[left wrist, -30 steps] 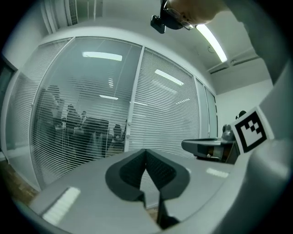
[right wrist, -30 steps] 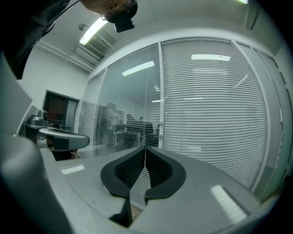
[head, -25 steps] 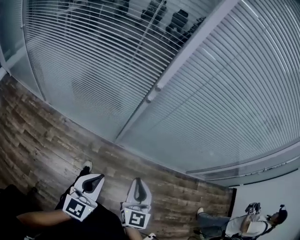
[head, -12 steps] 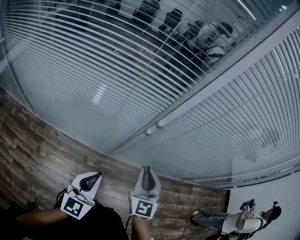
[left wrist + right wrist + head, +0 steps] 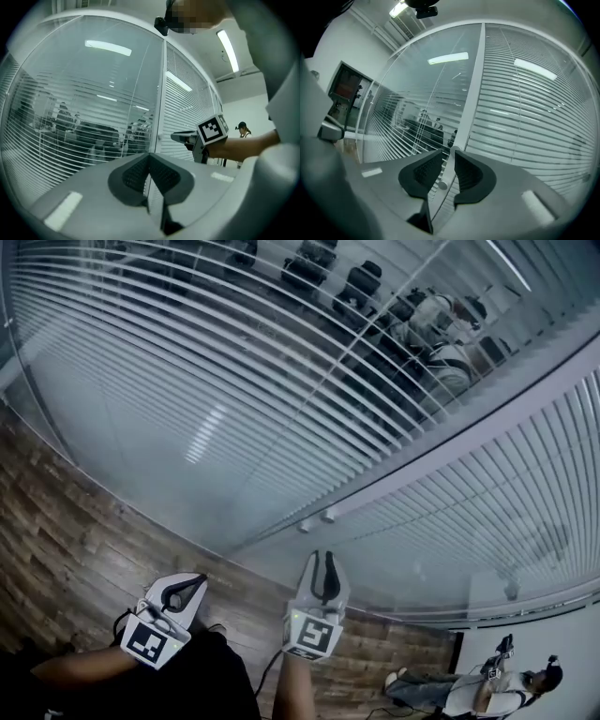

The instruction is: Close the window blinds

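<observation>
Your right gripper, jaws just parting halfway with nothing gripped, could slip past the small white round knob at twelve o'clock, because the gap is narrow. Your left gripper is closed and empty.

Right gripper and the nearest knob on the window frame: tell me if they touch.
Apart. Head view shows a gap between the right gripper and the knob; its jaws, just opening, hold nothing.
</observation>
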{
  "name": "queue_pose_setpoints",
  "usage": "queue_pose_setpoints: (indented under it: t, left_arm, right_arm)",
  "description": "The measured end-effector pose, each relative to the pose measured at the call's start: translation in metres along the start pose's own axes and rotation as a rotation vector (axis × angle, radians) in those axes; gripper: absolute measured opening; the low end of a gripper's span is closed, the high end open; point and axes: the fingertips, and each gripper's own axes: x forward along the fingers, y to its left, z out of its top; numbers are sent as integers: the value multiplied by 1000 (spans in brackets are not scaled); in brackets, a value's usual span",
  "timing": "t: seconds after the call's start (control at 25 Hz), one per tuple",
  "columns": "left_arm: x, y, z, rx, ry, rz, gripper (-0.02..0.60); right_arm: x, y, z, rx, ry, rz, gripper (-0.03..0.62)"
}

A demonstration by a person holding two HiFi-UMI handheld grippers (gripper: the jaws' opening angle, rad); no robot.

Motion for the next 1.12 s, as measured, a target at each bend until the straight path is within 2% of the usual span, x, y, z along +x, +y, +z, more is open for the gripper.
queue_pose_setpoints:
  t: [0.16,0.32,0.52,0.76,1.12]
  left_arm:
    - [18,6,4,5,-19,17,2]
    - [23,19,7,-24,-30,40,2]
    - [43,28,11,-22,-20,65,0]
    - [57,21,15,-44,-29,10,2]
    - [55,23,6,-80,16,26,2]
  right_arm:
    - [22,-5,2,-39,19,11,94]
    - [39,-4,4,-17,30,35,100]
    - [60,-6,6,-52,46,58,118]
    - [65,-5,8,-49,48,46,118]
    - [58,3,20,-206,59,-16,143]
